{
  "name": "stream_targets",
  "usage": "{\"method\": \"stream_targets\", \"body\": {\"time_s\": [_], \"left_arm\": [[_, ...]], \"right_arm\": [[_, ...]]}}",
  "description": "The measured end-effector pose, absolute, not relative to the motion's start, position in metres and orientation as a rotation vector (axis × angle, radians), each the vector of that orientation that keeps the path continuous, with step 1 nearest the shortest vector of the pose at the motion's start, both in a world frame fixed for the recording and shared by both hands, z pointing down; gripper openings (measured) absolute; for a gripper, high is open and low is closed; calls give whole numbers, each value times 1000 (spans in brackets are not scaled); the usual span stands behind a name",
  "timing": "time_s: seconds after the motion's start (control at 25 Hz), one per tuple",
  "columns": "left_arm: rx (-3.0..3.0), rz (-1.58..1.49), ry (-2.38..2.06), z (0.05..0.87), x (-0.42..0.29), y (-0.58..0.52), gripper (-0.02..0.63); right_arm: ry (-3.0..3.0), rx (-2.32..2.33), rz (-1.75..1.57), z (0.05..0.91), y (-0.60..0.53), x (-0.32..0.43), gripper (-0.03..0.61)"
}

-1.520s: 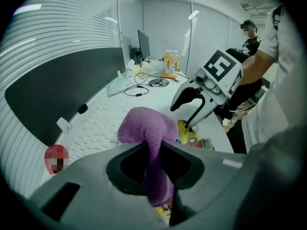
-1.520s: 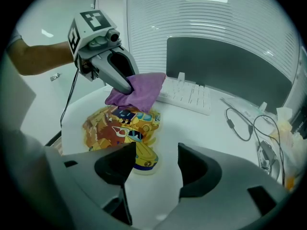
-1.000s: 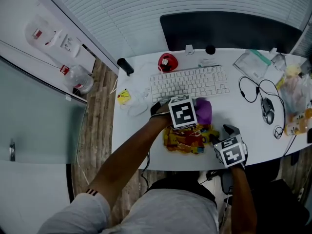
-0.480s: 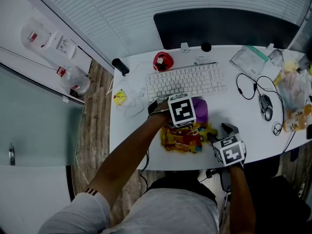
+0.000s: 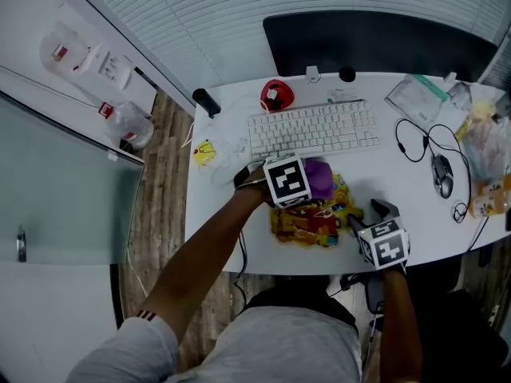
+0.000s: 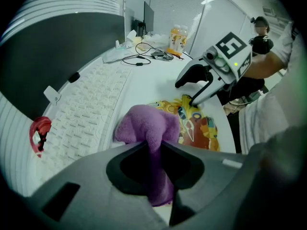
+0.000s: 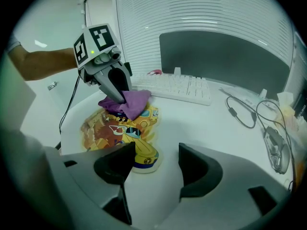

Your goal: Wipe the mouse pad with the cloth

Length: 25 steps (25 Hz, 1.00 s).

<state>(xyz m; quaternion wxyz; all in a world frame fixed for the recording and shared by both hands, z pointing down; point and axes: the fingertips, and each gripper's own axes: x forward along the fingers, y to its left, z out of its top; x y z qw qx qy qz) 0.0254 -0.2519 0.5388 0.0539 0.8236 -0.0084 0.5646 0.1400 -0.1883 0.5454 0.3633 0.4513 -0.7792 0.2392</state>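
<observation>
Purple cloth (image 6: pixel 146 126) clamped in my left fingers (image 6: pixel 91 188) may drag the mouse pad (image 7: pixel 112 131); my right fingers (image 7: pixel 201 169) gape empty.

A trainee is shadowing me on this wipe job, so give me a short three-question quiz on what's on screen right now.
1. True or false: the right gripper has its jaws apart, gripping nothing.
2. What holds the purple cloth? A left gripper; B right gripper; C nothing.
3. Fill in: beyond the colourful mouse pad, towards the monitor, lies the white ____.
Key: 1 true; 2 A; 3 keyboard.
</observation>
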Motion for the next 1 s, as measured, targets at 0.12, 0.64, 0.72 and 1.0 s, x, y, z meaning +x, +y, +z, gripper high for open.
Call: {"method": "stream_targets", "body": {"time_s": [0.12,0.64,0.72,1.0], "left_arm": [[2473,1702,-50,540,6,-247,81],[2395,1710,-182,538,-68,-230,81],[2410,1693,-199,533,-70,-228,81],[2554,1586,-232,505,-37,-221,81]], "right_arm": [[-2007,1163,615,546,-188,140,245],[-2015,1164,612,547,-188,140,245],[-2014,1161,612,546,-188,140,245],[-2015,1163,608,547,-189,140,245]]}}
